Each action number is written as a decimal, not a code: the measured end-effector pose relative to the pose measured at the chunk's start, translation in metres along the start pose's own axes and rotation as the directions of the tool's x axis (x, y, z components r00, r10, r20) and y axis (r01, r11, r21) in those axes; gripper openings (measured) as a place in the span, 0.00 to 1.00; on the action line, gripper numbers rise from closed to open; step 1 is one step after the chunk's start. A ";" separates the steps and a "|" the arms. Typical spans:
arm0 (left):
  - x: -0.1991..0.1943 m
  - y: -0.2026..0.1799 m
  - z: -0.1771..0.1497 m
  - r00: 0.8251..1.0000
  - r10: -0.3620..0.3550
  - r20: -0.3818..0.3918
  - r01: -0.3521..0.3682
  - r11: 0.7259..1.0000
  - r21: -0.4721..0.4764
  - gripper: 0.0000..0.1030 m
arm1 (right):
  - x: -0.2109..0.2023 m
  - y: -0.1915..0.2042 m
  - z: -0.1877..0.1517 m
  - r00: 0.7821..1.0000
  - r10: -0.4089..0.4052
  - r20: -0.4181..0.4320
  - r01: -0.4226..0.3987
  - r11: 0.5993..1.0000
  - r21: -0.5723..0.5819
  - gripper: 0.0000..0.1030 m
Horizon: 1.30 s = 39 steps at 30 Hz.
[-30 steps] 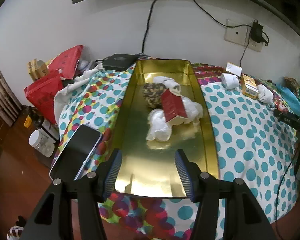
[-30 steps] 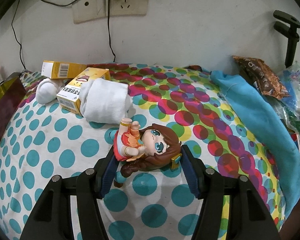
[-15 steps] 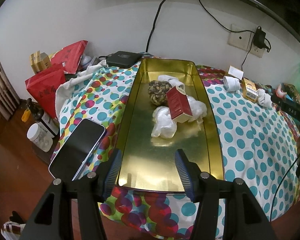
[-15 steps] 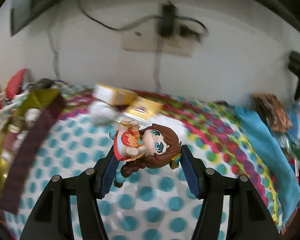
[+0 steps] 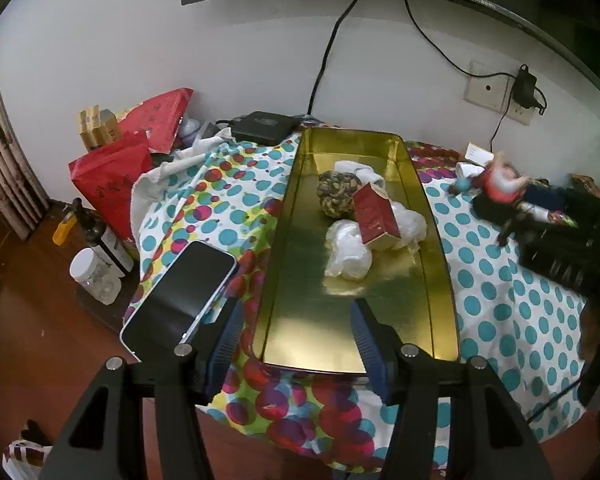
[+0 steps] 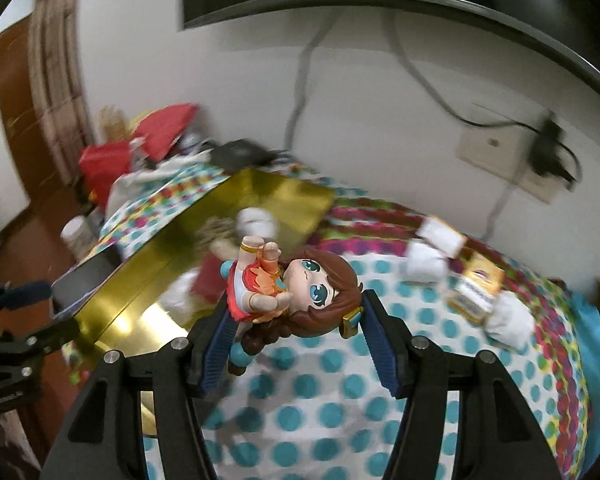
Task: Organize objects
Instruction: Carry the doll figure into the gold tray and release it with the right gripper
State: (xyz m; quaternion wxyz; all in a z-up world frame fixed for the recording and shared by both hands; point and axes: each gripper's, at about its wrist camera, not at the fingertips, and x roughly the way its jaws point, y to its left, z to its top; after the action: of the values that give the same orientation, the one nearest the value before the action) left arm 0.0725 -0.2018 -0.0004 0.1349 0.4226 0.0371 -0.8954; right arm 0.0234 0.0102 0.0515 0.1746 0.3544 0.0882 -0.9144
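— While the left gripper (image 5: pixel 296 334) hung over the near end of the gold tray (image 5: pixel 440 280), how did its fingers stand?

— Spread apart, with nothing between them. A phone (image 5: pixel 180 292) lay left of the tray on the dotted cloth (image 5: pixel 500 300); a red box (image 5: pixel 374 216) sat inside on white bags.

— And further right?

— The right gripper (image 6: pixel 296 334) pinched the doll (image 6: pixel 300 292) by body and head, held in the air above the cloth, just beside the tray's right rim.
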 end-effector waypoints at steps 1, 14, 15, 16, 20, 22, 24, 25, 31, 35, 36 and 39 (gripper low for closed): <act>-0.001 0.002 0.000 1.000 0.001 0.002 -0.001 1.000 -0.004 0.55 | 0.001 0.011 0.005 1.000 0.011 -0.008 -0.011 1.000 -0.015 0.56; 0.001 0.039 -0.004 1.000 0.015 0.002 -0.015 0.997 -0.079 0.55 | 0.011 0.073 -0.016 0.988 0.042 -0.147 -0.070 0.979 -0.192 0.56; 0.002 0.041 -0.005 1.000 0.017 -0.002 -0.018 0.996 -0.083 0.55 | 0.011 0.069 -0.020 0.986 0.034 -0.164 -0.066 0.978 -0.196 0.56; 0.003 0.042 -0.005 1.000 0.018 -0.004 -0.019 0.996 -0.085 0.55 | 0.012 0.065 -0.023 0.984 0.028 -0.179 -0.064 0.978 -0.197 0.56; 0.003 0.046 -0.006 1.000 0.018 -0.003 -0.019 0.996 -0.091 0.55 | 0.027 0.065 -0.019 0.977 0.004 -0.213 -0.043 0.983 -0.178 0.56; 0.004 0.047 -0.006 1.000 0.021 -0.005 -0.021 0.995 -0.096 0.55 | 0.029 0.061 -0.021 0.975 0.001 -0.222 -0.038 0.986 -0.161 0.56; 0.007 0.049 -0.007 1.000 0.021 -0.010 -0.022 0.995 -0.100 0.55 | 0.032 0.059 -0.020 0.976 -0.008 -0.215 -0.025 0.988 -0.151 0.56; 0.007 0.049 -0.007 1.000 0.022 -0.012 -0.023 0.995 -0.102 0.55 | 0.029 0.054 -0.022 0.976 -0.012 -0.216 -0.020 0.989 -0.148 0.56; 0.011 0.048 -0.007 1.000 0.016 -0.021 -0.019 0.995 -0.102 0.55 | 0.038 0.053 -0.019 0.976 -0.006 -0.216 -0.025 0.989 -0.144 0.57; 0.014 0.044 -0.006 1.000 0.016 -0.027 -0.018 0.995 -0.098 0.55 | 0.044 0.058 -0.021 0.979 0.032 -0.203 -0.060 0.989 -0.134 0.59; 0.014 0.042 -0.006 0.999 0.014 -0.030 -0.017 0.995 -0.094 0.55 | 0.044 0.059 -0.022 0.979 0.040 -0.199 -0.070 0.987 -0.143 0.63; 0.012 0.035 -0.003 1.000 0.013 -0.026 -0.015 0.996 -0.084 0.55 | 0.040 0.065 -0.017 0.986 0.049 -0.159 -0.074 0.985 -0.154 0.65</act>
State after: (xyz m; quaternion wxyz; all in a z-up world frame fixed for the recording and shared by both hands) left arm 0.0774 -0.2379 -0.0102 0.1586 0.4280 0.0737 -0.8867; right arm 0.0316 -0.0552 0.0093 0.2232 0.4118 0.1635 -0.8683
